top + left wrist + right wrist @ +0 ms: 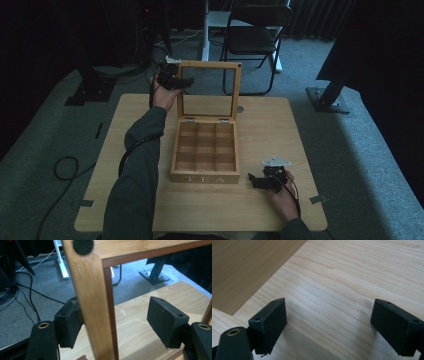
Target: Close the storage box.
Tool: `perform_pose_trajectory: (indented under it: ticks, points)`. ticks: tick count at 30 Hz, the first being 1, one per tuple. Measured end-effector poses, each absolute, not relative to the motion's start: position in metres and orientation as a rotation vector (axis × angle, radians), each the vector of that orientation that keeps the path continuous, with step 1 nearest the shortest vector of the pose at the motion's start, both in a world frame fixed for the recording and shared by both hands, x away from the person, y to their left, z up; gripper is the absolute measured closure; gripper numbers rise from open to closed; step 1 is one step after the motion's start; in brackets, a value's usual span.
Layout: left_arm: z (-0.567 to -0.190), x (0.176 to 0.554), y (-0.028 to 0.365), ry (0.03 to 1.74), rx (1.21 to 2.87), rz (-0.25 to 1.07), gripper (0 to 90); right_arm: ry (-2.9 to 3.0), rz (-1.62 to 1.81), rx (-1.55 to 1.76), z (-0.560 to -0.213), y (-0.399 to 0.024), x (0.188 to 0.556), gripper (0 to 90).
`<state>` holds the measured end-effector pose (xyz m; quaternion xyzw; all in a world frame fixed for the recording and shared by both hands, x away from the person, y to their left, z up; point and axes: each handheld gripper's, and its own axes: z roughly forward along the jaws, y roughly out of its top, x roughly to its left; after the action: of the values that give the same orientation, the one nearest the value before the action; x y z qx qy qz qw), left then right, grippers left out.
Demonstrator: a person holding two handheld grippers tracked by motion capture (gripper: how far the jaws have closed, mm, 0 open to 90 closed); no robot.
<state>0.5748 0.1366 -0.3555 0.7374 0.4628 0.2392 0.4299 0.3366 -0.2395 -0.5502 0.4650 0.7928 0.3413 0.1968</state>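
Wooden tea box [205, 150] stands open on the bench [270, 125], its lid [90, 302] frame between the gaping left tongs [115, 325]. Right tongs [329, 327] rest spread wide just right of the box.

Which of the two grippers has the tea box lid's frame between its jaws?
The left gripper, raised at the open lid: its jaws straddle the frame. The right gripper rests low on the table, jaws around nothing.
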Motion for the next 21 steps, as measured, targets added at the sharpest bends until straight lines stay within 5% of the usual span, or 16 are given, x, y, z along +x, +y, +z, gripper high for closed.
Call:
perform_pose_trajectory:
  ticks: [21]
  points:
    - [-0.345, 0.509, 0.146, 1.024, 1.802, 0.593, 34.5, 2.224, 0.955, 1.296, -0.550, -0.238, 0.337, 13.0]
